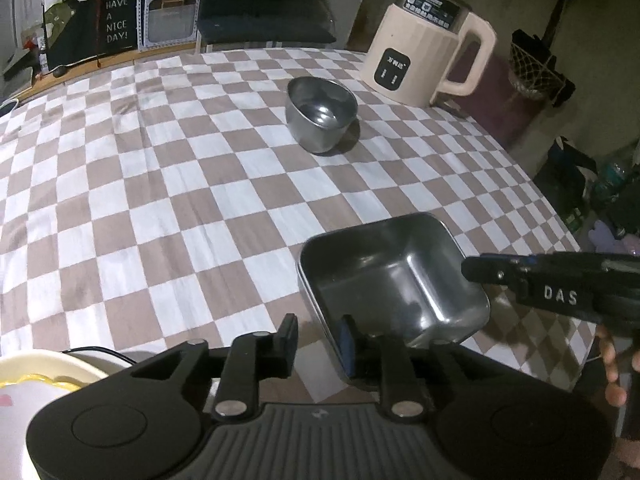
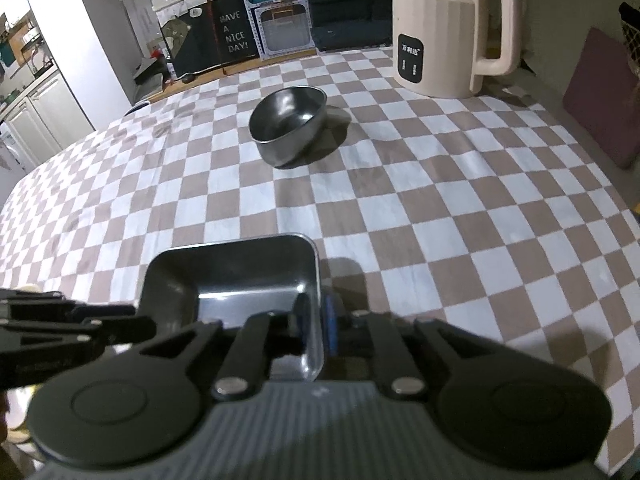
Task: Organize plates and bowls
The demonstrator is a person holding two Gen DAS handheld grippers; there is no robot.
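Mostly, the scene is a table under a checkered cloth (image 1: 168, 184) of brown and white squares, creased in places. Near the front sits a square steel dish (image 1: 394, 280), resting on the cloth. A round steel bowl (image 1: 320, 114) stands farther back, well apart from the dish, and behind it to the right is a cream electric kettle (image 1: 428, 52) with a dark panel on its front and a handle on its right.

The left gripper (image 1: 318, 338) straddles the dish's near-left rim, one finger outside and the blue-padded one inside; a gap shows at the outer finger, so the grip looks released. The right gripper (image 2: 314, 326) straddles the dish's right wall the same way, its blue pad just outside; whether the pads press the metal I cannot tell. Bare fingers (image 1: 612, 364) of the person's hand show at the right edge below it.

At the near left corner lies a pale plate with a yellow rim (image 1: 44, 380).

Beyond the far edge, a black sign (image 1: 114, 20) reads "HAVE A NICE DAY!", beside a teal "POIZON" box (image 1: 170, 4). White cabinets (image 2: 36, 116) line the room's left side, dim and cluttered.
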